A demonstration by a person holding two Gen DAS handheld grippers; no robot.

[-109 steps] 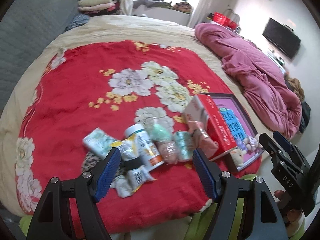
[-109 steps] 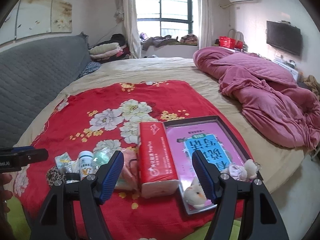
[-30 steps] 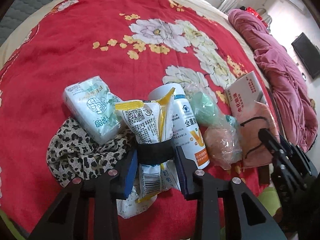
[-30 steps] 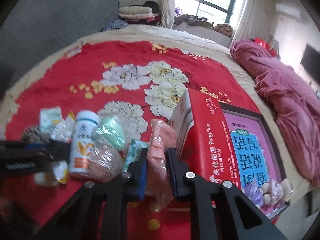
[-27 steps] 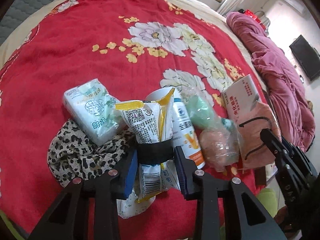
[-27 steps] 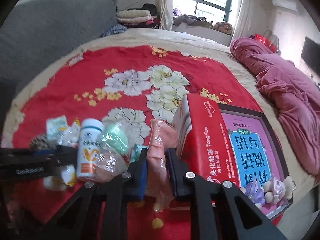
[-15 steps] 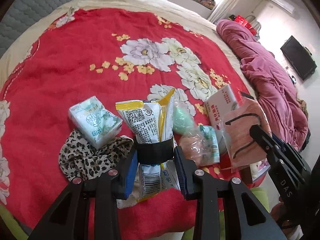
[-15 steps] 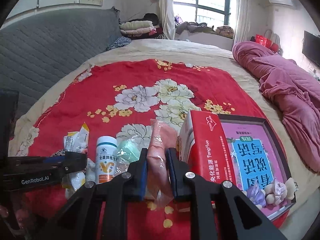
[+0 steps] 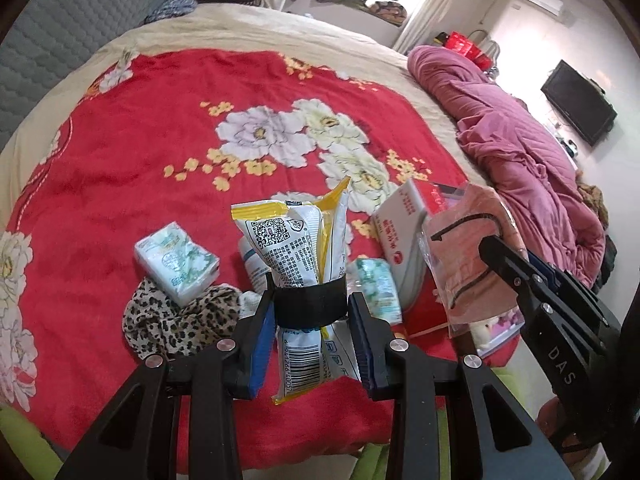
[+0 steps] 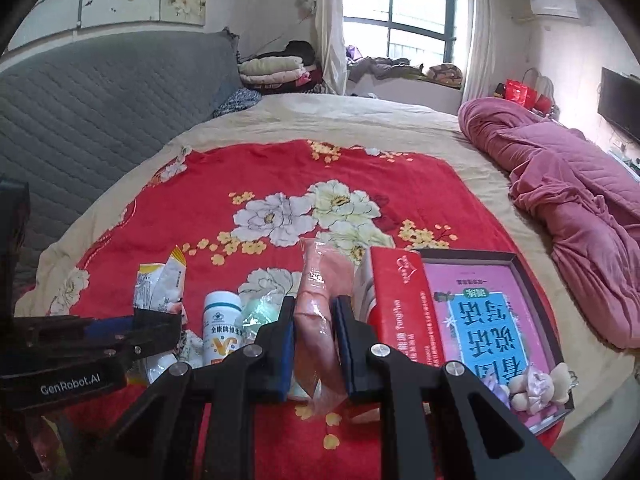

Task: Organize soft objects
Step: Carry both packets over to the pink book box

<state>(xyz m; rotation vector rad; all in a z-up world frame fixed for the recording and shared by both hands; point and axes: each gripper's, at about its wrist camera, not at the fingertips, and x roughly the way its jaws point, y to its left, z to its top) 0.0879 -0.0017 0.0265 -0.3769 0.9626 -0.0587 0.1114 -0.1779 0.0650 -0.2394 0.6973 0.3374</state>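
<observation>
My left gripper (image 9: 311, 312) is shut on a white and yellow bundle of packets (image 9: 296, 248) bound by a black band, held above the red floral blanket (image 9: 168, 140). My right gripper (image 10: 314, 320) is shut on a pink bagged item (image 10: 318, 292) in clear plastic, lifted off the bed. That item also shows in the left wrist view (image 9: 468, 264), with the right gripper (image 9: 520, 268) on it. On the blanket lie a tissue pack (image 9: 178, 260), a leopard-print cloth (image 9: 180, 320), a white bottle (image 10: 222, 330) and a green bagged item (image 10: 262, 312).
A red tissue box (image 10: 400, 304) stands beside a framed pink and blue book (image 10: 492, 320) with small plush toys (image 10: 536, 388) on it. A crumpled pink quilt (image 10: 568, 176) lies at the right. A grey headboard (image 10: 100, 108) is at the left.
Both grippers went from open to shut on their items, then lifted and pulled back from the pile. The bundle and the pink bag now hang above the blanket.
</observation>
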